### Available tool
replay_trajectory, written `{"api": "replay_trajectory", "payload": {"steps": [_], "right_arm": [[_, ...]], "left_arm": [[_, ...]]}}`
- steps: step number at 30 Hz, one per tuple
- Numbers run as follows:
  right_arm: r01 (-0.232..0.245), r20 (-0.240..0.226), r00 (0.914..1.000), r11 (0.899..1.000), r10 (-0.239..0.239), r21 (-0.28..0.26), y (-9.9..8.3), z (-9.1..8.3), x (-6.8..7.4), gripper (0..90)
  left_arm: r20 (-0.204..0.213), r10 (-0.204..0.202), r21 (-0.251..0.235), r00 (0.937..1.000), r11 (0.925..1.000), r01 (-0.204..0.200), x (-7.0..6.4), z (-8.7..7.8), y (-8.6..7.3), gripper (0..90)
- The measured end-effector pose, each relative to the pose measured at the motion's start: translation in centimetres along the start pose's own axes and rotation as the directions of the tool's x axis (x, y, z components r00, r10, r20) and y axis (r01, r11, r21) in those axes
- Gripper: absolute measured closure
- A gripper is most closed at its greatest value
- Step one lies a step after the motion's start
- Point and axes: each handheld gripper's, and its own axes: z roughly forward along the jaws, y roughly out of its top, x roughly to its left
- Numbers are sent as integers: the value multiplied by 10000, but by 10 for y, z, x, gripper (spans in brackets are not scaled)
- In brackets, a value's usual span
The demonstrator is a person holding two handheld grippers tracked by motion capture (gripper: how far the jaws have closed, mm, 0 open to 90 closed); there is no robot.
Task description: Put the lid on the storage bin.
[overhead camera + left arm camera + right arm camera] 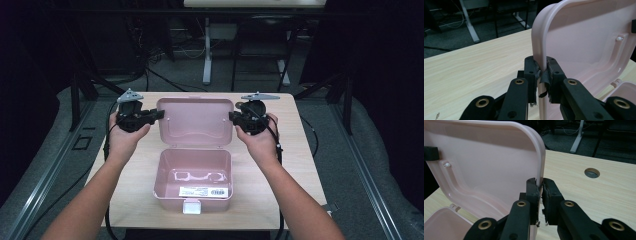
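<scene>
Gripping the lid [195, 122] from both sides: left gripper [159, 115] clamped on its left edge, right gripper [232, 116] clamped on its right edge. Left gripper view: rim [541, 50] pinched between the pads [534, 72], rising straight above them, lid's inside face off to the right. Right gripper view: rim [541, 165] between the pads [547, 195], lid's inside spreading left. Lid stands open, nearly upright. Box [194, 175] sits on the table [285, 150], below and nearer the person than both sets of fingers, hinged to the lid.

Pink plastic box [192, 177] sits open mid-table, hinged lid [194, 122] raised upright.
</scene>
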Motion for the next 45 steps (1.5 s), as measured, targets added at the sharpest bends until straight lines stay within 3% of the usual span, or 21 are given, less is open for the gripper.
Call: {"api": "replay_trajectory", "payload": {"steps": [21, 26, 45], "right_arm": [[115, -68, 9999, 9998, -116, -150, -4, -5, 2, 809], [157, -86, 9998, 9998, -158, -158, -4, -6, 3, 809], [250, -207, 9995, 9994, -254, -219, -5, -9, 3, 808]], "left_arm": [[311, 80, -87, 9995, 9999, -77, -2, -2, -1, 810], [401, -84, -267, 9992, 9996, 95, -1, -2, -3, 810], [563, -210, -191, 9982, 9996, 221, -1, -7, -2, 797]]}}
